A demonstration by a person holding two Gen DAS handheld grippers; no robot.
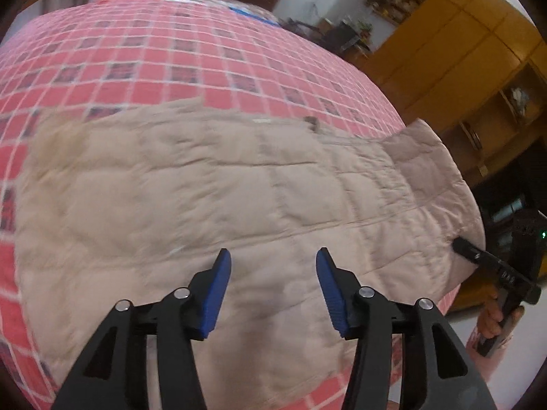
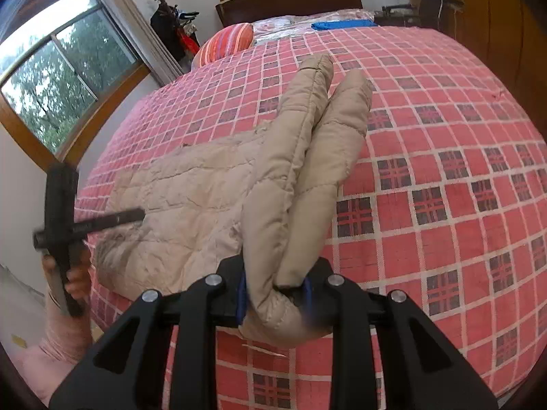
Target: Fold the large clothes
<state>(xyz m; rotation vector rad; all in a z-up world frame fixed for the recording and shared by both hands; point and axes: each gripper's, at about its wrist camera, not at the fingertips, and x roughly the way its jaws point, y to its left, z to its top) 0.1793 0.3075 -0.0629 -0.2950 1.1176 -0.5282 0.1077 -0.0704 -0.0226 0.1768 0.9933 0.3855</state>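
Right hand-held gripper point(image 2: 275, 295) is pinching a bunched fold of the beige quilted coat point(image 1: 212, 198), padded cloth bulging between the blue pads point(image 2: 242, 295) and spilling under them. From the right wrist view that held part looks like a sleeve or side panel, lifted off the bed point(image 2: 444, 171) and running away toward the two long padded ends further up; can't tell which part for sure

Left hand-held gripper point(image 1: 273, 283) is spread wide with nothing between its blue fingers point(image 1: 218, 287), hovering just over the near part of the coat, not gripping. Can't tell if it touches the cloth. Person's left hand point(image 2: 73, 278) is wrapped round the handle, pink sleeve point(image 2: 61, 338) below

Coat body lies mostly flat on the red checked bedspread, close to the near edge. Beyond it: striped pillow point(image 2: 227, 42), blue item point(image 2: 342, 24) near the headboard, window point(image 2: 58, 78) to the left, yellow wooden cabinets point(image 1: 454, 58) off the other side

Step, as I judge it: folding the held side in over the body, early in the task, since most of the coat is still open. Next move calls for carrying the pinched part across and laying it flat, free gripper likely pinning or smoothing the body

No readable brands or labels; some white marks on the gripper arm are too small to read
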